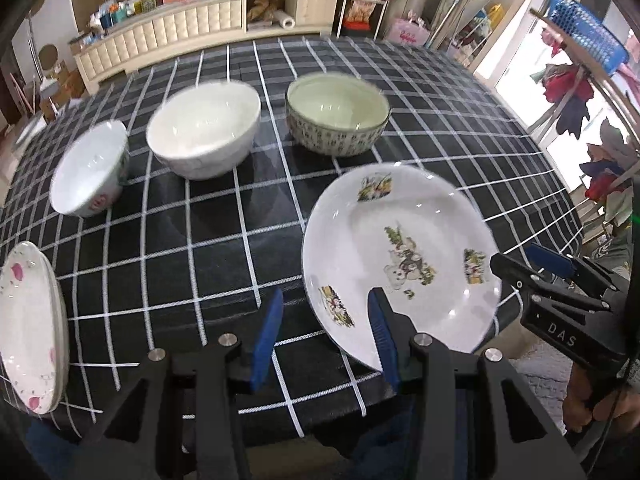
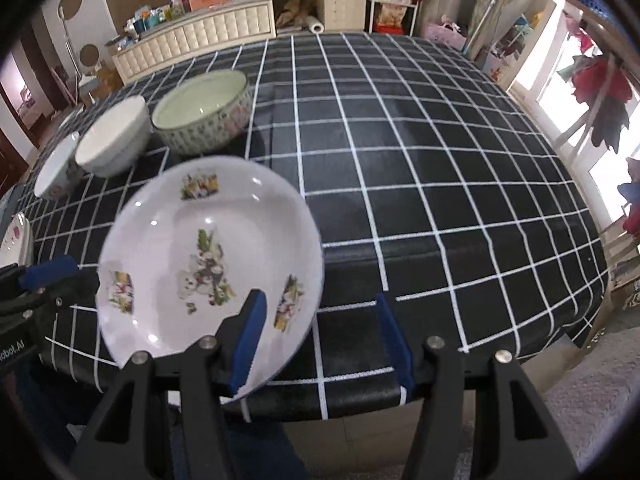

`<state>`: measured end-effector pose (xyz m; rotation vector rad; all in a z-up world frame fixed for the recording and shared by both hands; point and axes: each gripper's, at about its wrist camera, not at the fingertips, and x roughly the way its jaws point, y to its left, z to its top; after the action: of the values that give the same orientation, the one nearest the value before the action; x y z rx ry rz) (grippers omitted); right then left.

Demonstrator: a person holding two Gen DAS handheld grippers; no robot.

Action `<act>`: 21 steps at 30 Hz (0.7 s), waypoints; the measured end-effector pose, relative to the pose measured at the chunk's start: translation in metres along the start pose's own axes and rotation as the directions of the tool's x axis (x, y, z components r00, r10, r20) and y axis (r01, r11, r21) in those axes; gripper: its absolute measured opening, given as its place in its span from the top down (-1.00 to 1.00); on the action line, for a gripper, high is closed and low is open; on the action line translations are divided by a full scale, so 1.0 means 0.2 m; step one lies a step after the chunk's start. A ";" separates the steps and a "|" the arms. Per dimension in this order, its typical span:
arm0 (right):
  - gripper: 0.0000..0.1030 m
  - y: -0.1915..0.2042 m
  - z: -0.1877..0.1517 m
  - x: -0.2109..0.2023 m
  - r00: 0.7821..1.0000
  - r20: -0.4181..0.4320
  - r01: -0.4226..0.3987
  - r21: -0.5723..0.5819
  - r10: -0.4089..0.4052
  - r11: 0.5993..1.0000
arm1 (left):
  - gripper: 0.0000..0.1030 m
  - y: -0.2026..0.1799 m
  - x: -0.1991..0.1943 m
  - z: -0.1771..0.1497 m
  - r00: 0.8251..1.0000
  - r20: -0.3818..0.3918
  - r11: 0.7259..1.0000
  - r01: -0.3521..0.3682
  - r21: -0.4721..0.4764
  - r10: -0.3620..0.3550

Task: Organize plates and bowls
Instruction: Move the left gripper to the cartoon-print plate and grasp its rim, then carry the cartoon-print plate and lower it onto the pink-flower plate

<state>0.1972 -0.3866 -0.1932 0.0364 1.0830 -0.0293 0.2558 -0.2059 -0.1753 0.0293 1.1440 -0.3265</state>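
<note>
Checked black-and-white cloth covers the surface, with a cluttered cream counter behind it.

Along the far side of the surface stand three bowls in a row: a small floral bowl, a plain white bowl and a green-lined patterned bowl, each just beside the next. A pink-flowered plate lies at the near left edge. A larger white plate with cartoon prints sits near the front edge, between the two tongs. The left tongs stand apart, holding nothing, the right blue pad over the plate's near rim. The right tongs also stand apart and hold nothing, their left pad over that plate's near right rim.
</note>
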 end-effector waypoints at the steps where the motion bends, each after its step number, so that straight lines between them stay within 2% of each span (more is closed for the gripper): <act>1: -0.19 0.00 0.00 0.01 1.000 -0.005 -0.003 0.002 0.003 1.000 | 0.20 0.01 0.03 0.00 1.000 -0.009 1.000 0.001 -0.004 -0.001; 5: -0.19 -0.02 0.00 0.07 1.000 -0.017 -0.013 0.010 0.013 1.000 | 0.20 0.01 0.12 0.01 0.999 -0.036 1.000 -0.012 0.002 0.012; 9: -0.19 -0.03 0.00 0.11 1.000 -0.020 -0.020 0.017 0.021 1.000 | 0.20 0.02 0.21 0.01 0.998 -0.064 1.000 0.004 -0.010 -0.005; 11: -0.19 -0.03 0.00 0.12 1.000 -0.014 -0.028 0.029 0.028 0.999 | 0.27 0.03 0.24 0.02 0.997 -0.072 1.000 0.000 -0.012 0.000; 12: -0.16 -0.04 0.00 0.12 1.000 -0.005 -0.026 0.034 0.027 0.999 | 0.38 0.03 0.25 0.02 0.997 -0.078 1.000 -0.003 -0.011 0.002; 13: -0.10 -0.04 0.01 0.12 1.000 -0.004 -0.030 0.036 0.030 0.999 | 0.48 0.03 0.27 0.02 0.997 -0.082 1.000 -0.001 -0.010 0.000; 16: 0.10 -0.02 0.02 0.12 0.998 -0.003 -0.058 0.027 0.058 0.998 | 0.61 0.02 0.30 0.02 0.996 -0.084 1.000 0.029 -0.006 -0.030; 19: 0.31 0.01 0.02 0.12 0.998 -0.001 -0.071 0.009 0.071 0.997 | 0.63 0.02 0.32 0.03 0.996 -0.080 1.000 0.027 -0.006 -0.027; 21: 0.36 0.03 0.02 0.12 0.997 -0.005 -0.073 0.003 0.073 0.997 | 0.63 0.02 0.33 0.03 0.997 -0.078 1.000 0.029 -0.007 -0.029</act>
<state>0.2127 -0.3819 -0.2132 0.0788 1.0860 0.0354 0.2872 -0.2194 -0.2312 0.0209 1.2237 -0.3506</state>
